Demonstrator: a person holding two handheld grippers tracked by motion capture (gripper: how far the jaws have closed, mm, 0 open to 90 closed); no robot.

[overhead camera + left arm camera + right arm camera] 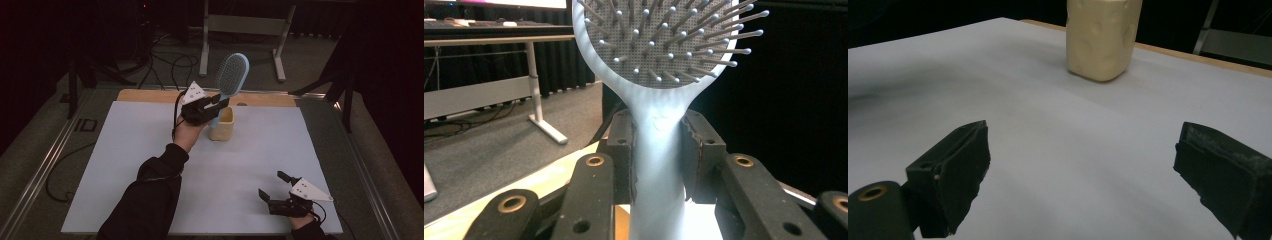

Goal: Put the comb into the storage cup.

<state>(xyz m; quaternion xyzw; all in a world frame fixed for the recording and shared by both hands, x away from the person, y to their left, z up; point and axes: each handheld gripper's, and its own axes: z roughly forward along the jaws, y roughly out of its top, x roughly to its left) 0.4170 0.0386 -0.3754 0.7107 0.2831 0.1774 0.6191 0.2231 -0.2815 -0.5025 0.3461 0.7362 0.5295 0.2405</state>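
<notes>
over the cup (221, 124), left claw (220, 102) clamps the brush (231, 75) handle, head up, likely for standing it inside; right claw (277, 187) gapes empty near the surface (125, 165) edge.

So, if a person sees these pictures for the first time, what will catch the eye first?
Most likely the light blue hairbrush, held upright by its handle in the left gripper near the far middle of the white table, its bristled head above a cream cup. Next, the right gripper, open and holding nothing, low at the table's near right corner.
</notes>
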